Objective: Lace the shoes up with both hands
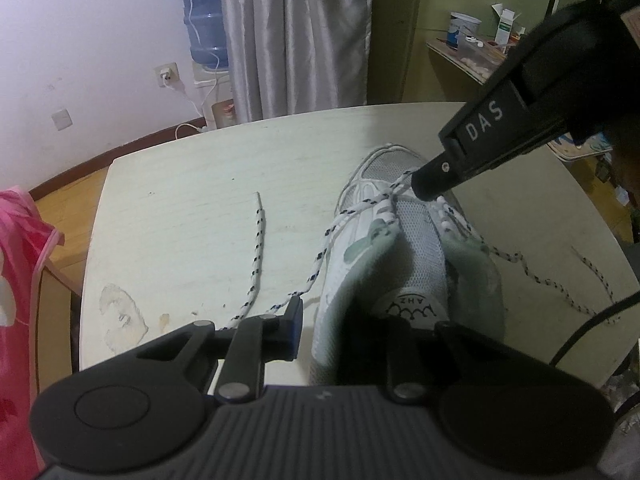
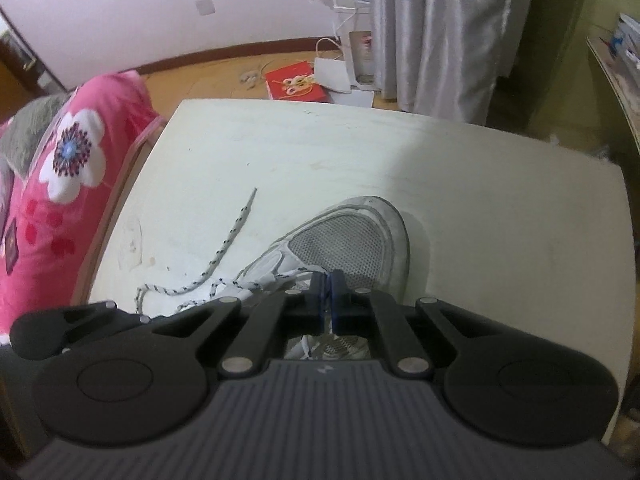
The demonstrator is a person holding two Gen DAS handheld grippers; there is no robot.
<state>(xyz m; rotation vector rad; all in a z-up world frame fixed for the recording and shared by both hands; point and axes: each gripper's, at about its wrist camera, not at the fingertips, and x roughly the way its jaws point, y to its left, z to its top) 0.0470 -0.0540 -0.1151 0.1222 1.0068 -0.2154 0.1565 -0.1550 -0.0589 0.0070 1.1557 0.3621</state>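
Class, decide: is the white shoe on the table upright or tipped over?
Upright: the white mesh sneaker rests sole-down on the pale table, tongue facing up.

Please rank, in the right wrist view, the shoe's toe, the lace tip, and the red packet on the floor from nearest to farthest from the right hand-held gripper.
1. Shoe's toe, just ahead of the right hand-held gripper.
2. Lace tip, left on the table.
3. Red packet, on the floor beyond.

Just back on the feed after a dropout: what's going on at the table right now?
A person is lacing a white shoe on the table, one claw per hand. The right claw is shut over the front eyelets and seems to pinch the lace there. The left claw straddles the shoe's collar, steadying it; its far finger is hidden, so its grip is unclear. One loose lace end lies on the table.
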